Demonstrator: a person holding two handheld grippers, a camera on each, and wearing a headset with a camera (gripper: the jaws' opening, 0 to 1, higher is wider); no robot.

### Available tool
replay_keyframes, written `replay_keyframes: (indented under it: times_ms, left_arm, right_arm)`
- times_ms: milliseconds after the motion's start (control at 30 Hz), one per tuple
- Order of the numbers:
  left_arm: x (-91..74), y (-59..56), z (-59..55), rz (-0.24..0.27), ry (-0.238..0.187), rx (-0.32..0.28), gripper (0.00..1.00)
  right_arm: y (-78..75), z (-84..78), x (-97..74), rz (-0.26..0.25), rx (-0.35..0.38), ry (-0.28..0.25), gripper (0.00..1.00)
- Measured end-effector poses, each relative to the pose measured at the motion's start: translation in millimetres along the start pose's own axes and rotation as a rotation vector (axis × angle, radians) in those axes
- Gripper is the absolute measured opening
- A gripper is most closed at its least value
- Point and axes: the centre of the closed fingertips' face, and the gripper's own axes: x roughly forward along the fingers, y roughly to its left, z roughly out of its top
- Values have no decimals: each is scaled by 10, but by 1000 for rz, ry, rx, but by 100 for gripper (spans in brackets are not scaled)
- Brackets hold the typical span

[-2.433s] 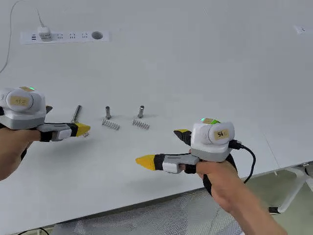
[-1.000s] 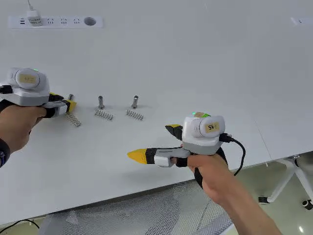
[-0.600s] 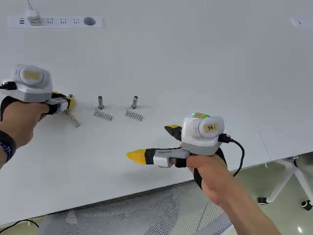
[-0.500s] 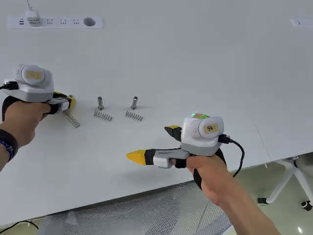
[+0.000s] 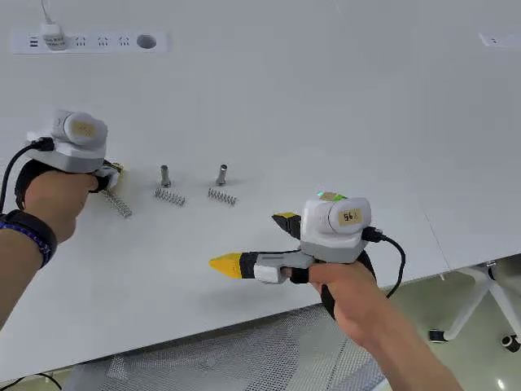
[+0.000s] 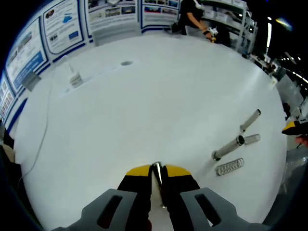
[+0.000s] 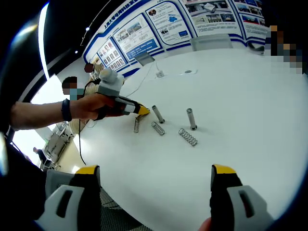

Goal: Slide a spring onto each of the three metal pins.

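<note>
Right gripper [image 5: 254,241] tagged 56, left gripper [image 6: 156,169] pinching pin [image 6: 155,191]

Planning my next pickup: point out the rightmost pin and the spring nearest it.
rightmost pin [image 5: 221,174], head view, middle of its shaft.
spring [image 5: 221,196], head view, its middle coils.
</note>
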Motion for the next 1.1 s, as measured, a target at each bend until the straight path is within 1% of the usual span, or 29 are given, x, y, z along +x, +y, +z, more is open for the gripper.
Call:
replay_keyframes:
  times_ms: [67,233,333,367,433,567,633,733,1033,1100]
  left_arm:
    - [-11,-1,0,7,7,1,10]
    - [-37,8,-11,17,13,-39,8]
    - [-40,19,-8,15,19,-38,8]
    - [-42,18,-9,13,18,-47,7]
    - [-57,17,-23,-2,19,-83,7]
    - [-117,34,-44,-5,2,-101,7]
    - [-162,41,-25,-3,-18,-104,7]
    - [-207,65,-13,5,-29,-103,7]
    - [-314,121,3,9,-67,-135,7]
    - [-313,151,4,10,-71,-138,7]
  right_arm:
    - [1,-3,4,2,7,0,97]
    - [12,52,-13,5,13,-18,96]
    - [-6,56,-29,2,11,-20,96]
    - [-10,57,-36,1,11,-20,96]
    - [-23,59,-53,-3,12,-21,96]
    - [-63,72,-81,-13,19,-29,96]
    - [-77,77,-86,-16,23,-33,96]
    - [-87,74,-87,-18,25,-32,96]
    - [-63,67,-77,-14,23,-27,96]
    - [-67,68,-79,-16,22,-27,96]
